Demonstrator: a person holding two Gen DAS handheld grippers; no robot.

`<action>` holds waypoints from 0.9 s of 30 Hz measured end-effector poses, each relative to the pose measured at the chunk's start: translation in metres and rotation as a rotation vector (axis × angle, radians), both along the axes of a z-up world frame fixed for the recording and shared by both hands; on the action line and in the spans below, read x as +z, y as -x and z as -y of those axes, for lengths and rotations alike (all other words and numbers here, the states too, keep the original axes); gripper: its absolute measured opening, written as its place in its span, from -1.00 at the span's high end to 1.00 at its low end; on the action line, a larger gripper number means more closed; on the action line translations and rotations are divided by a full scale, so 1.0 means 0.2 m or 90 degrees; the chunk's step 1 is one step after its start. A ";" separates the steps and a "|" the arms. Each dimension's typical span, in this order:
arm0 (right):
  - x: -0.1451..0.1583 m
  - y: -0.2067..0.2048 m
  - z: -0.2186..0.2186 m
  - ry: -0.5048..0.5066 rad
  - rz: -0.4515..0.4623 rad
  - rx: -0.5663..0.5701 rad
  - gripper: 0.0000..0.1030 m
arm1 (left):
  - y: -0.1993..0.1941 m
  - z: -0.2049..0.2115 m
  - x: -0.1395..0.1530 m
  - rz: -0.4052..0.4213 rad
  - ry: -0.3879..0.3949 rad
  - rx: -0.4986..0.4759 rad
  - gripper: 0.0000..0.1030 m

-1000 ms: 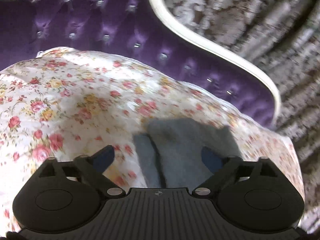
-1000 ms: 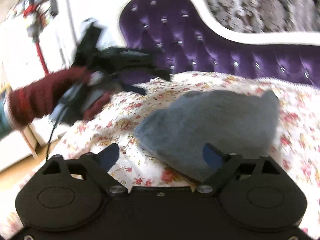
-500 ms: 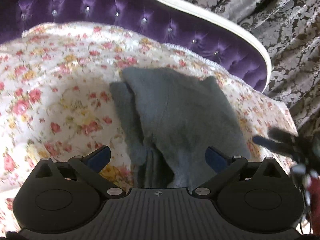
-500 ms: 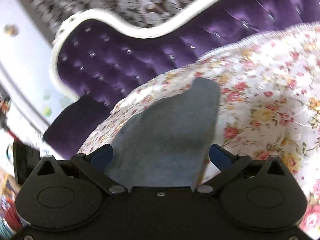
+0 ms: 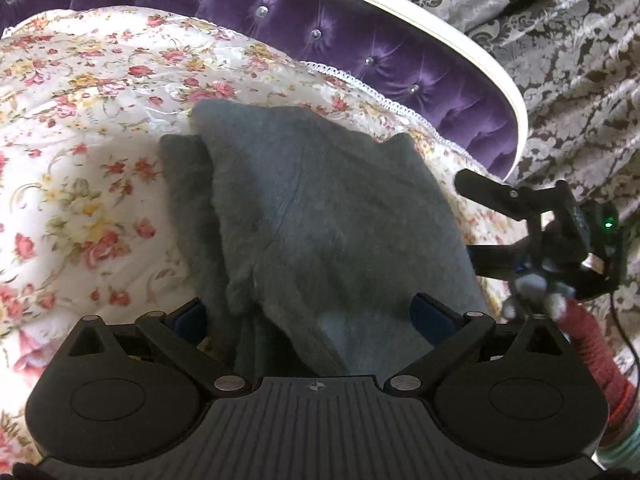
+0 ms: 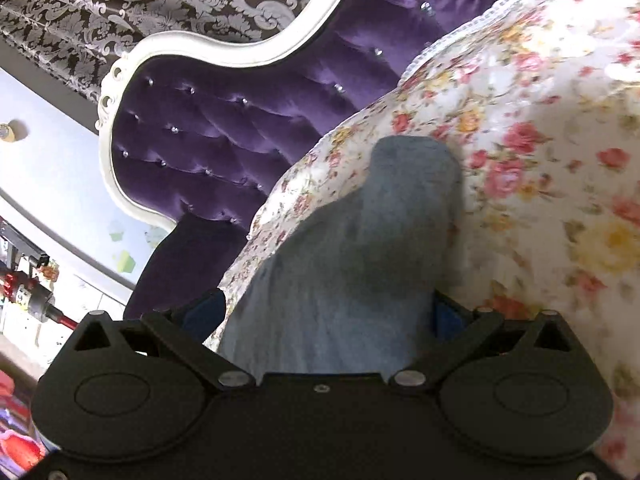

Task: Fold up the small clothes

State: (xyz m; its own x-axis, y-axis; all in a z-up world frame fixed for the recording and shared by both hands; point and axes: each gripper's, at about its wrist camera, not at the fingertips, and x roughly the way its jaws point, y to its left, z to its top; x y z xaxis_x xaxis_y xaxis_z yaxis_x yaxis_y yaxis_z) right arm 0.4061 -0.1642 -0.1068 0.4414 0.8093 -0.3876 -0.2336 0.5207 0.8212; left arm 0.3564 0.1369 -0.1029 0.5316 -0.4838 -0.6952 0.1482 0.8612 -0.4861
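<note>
Sofa: a purple tufted velvet sofa with a curved white frame fills the 12 o'clock side of the left wrist view; grey damask curtains hang behind it at 2 o'clock.
Cover: a cream floral quilted cover lies over the seat and carries the garment.
Garment: a small grey fleece garment, partly folded with a narrower layer showing along its 9 o'clock edge, lies at the centre of the cover.
Left gripper: the black left gripper is spread wide, its blue pads on either side of the garment's near end, not pressing it.
Right gripper: the black right gripper has just been opening and stands fully spread, with the garment's edge between the pads but not pinched; in the left wrist view it sits at 3 o'clock.
Risk: pinching a single layer, or catching the floral cover underneath, would likely drag the fold open or lift the cover.
</note>
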 end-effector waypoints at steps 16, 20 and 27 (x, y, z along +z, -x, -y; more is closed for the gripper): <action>0.04 -0.02 -0.12 0.143 0.000 0.022 0.06 | 0.02 -0.04 0.02 -0.017 0.041 0.013 0.43; 0.15 0.04 -0.14 0.174 0.021 0.018 0.10 | 0.05 -0.01 0.09 -0.006 0.042 -0.001 0.45; 0.32 0.26 -0.11 0.199 -0.004 0.014 0.11 | 0.27 0.01 0.18 -0.017 0.101 -0.031 0.45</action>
State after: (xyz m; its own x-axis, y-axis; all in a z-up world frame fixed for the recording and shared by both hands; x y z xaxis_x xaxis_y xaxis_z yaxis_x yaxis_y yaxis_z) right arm 0.3535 -0.1432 -0.0429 0.4217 0.6598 -0.6219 -0.2429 0.7430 0.6236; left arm 0.3019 0.1343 -0.0679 0.4874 -0.6137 -0.6211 0.1735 0.7652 -0.6200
